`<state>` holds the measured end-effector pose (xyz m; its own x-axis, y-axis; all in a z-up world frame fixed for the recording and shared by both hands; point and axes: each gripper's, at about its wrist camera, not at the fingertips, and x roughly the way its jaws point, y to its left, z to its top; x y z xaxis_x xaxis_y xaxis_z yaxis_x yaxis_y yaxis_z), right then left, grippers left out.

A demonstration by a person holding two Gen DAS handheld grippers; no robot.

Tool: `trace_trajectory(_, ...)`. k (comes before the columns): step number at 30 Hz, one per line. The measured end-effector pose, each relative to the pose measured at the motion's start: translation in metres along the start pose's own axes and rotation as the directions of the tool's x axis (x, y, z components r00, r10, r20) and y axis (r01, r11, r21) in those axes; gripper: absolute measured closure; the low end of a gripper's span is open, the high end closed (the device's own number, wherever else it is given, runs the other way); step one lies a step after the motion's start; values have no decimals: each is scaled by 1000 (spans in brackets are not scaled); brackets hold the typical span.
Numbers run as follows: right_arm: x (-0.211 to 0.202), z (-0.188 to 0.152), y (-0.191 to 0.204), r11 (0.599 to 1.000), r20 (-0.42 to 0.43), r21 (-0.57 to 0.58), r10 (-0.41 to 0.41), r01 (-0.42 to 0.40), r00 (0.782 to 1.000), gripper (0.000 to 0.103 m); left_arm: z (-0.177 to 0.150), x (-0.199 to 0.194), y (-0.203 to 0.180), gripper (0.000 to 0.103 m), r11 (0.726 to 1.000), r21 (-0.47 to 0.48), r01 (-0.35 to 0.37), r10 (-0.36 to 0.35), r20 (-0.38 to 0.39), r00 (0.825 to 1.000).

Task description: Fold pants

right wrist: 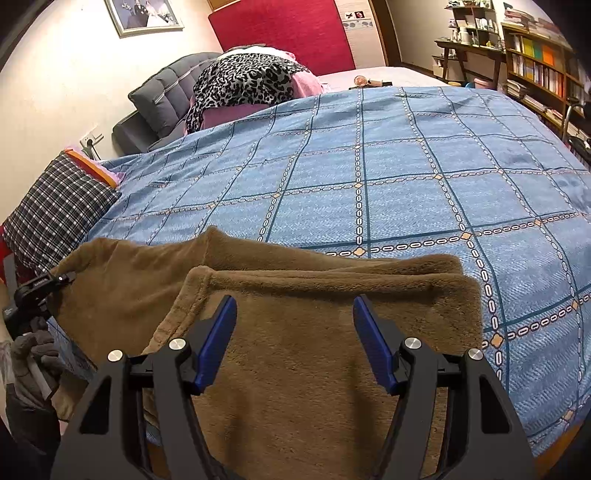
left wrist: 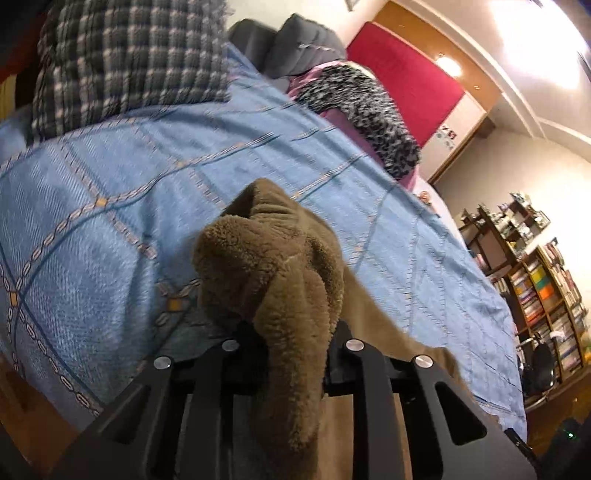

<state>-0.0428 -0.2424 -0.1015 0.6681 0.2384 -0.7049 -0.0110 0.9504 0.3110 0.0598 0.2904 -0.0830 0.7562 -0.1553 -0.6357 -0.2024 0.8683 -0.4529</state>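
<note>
Brown fleece pants (right wrist: pixel 314 354) lie on the near part of a bed under a blue checked cover (right wrist: pixel 406 166); their folded top edge runs across in front of me. My right gripper (right wrist: pixel 295 332) hovers just over them, its blue pads (right wrist: pixel 218 339) standing wide apart with nothing pressed between them. In the left wrist view a bunch of the pants (left wrist: pixel 273 258) rises from between the black jaws of my left gripper (left wrist: pixel 291 332), which is shut on it; the fingertips are hidden by the fleece. The right wrist view shows the left gripper (right wrist: pixel 62 278) pinching the pants' left corner.
A plaid pillow (right wrist: pixel 55 210) sits at the bed's left edge. Leopard-print cloth (right wrist: pixel 243 81) and a grey cushion (right wrist: pixel 166 92) lie at the head, before a red headboard (right wrist: pixel 284 33). Bookshelves (right wrist: pixel 535 70) stand on the right. A gloved hand (right wrist: pixel 33 354) holds the left gripper.
</note>
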Motion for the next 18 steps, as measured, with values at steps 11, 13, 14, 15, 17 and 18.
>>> trace_trajectory(11,-8,-4,-14,999,20,44,7,-8,1000,36,-6,-46,-115,85,958,240,154,-170,47,984)
trace_trajectory(13,-11,-5,-19,998,28,57,8,-9,1000,36,-15,-52,-141,85,935,300,191,-209,29,977)
trace_trajectory(14,-11,-5,-21,998,30,61,8,-9,1000,36,-21,-54,-152,85,923,324,209,-226,17,974)
trace_trajectory(15,-13,-6,-23,998,35,68,7,-9,999,36,-28,-57,-168,85,904,359,232,-249,1,968)
trace_trajectory(17,-16,-6,-28,997,40,81,6,-10,999,36,-40,-60,-190,85,877,400,267,-279,-27,960)
trace_trajectory(18,-17,-7,-31,996,44,91,6,-10,999,36,-47,-61,-200,85,863,417,286,-295,-44,955)
